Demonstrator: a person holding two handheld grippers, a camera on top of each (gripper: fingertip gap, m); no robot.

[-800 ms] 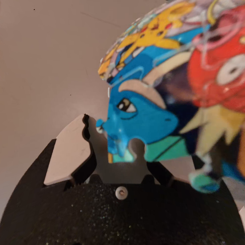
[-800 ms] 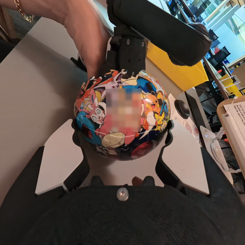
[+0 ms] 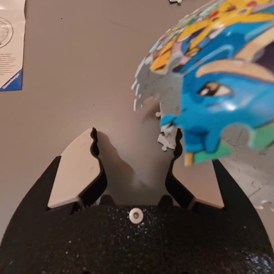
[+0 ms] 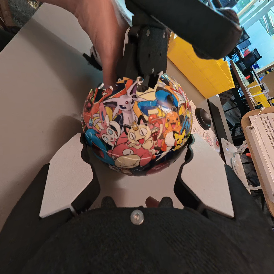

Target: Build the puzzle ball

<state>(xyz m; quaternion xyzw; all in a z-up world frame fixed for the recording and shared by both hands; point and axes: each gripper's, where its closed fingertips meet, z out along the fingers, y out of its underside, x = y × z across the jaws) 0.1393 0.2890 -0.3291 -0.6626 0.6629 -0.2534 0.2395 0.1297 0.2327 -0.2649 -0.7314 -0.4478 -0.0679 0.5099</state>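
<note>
The right gripper [image 4: 137,144] is clamping the puzzle ball [image 4: 137,127] between its two fingers [image 4: 83,142], lifting it just above the grey counter [image 4: 37,96]. From the far side, the left gripper [image 3: 135,132] is sitting at the ball's jagged open edge with its fingers spread and gripping nothing. A loose grey puzzle piece [image 3: 166,140] is lying on the counter beyond, and a printed sheet [image 3: 10,44] farther off.

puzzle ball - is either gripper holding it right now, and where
The right gripper holds the puzzle ball by its two sides, low on its widest part. The left gripper is open beside the ball's unfinished edge, gripping nothing.
</note>
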